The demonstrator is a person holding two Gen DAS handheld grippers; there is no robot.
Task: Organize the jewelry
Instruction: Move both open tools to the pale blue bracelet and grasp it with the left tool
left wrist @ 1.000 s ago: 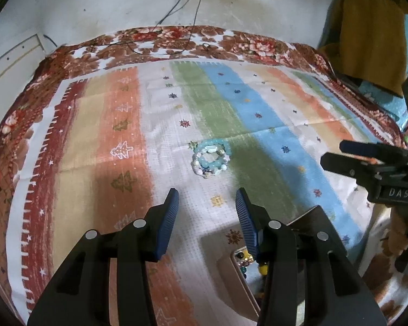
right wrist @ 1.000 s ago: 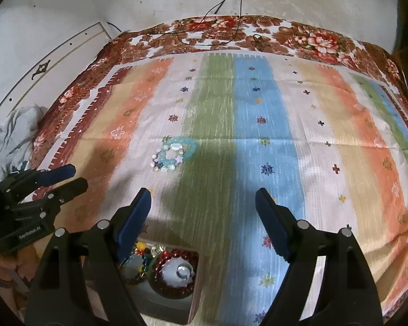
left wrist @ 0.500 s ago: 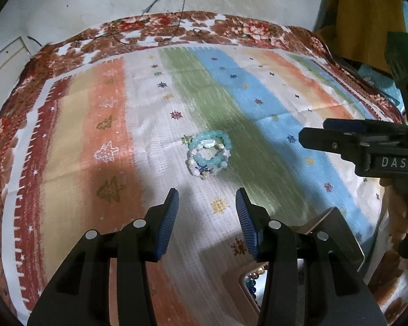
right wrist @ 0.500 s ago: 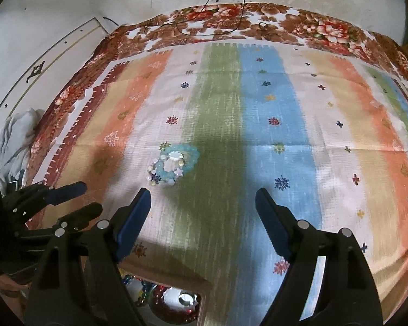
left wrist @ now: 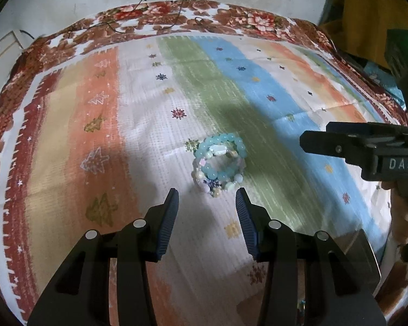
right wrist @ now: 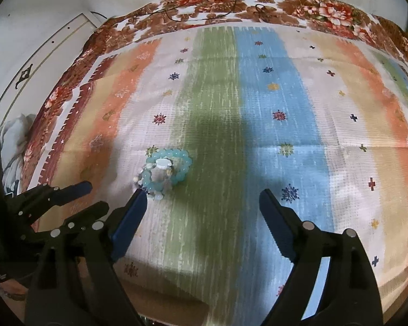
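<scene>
Beads [left wrist: 219, 164]: on the cloth [left wrist: 100, 125], at your left claw's [left wrist: 207, 199] 12 o'clock, just beyond its tips.
Left claw: half spread, empty, lined up.
Right claw [right wrist: 201, 203]: widening, empty; beads at its 10 o'clock.
Nearer: your left.

The beaded bracelets [right wrist: 164, 171] are seen piled on the striped cloth [right wrist: 258, 114], just beyond the right gripper [right wrist: 201, 199] (jaws opening, nothing between).
</scene>
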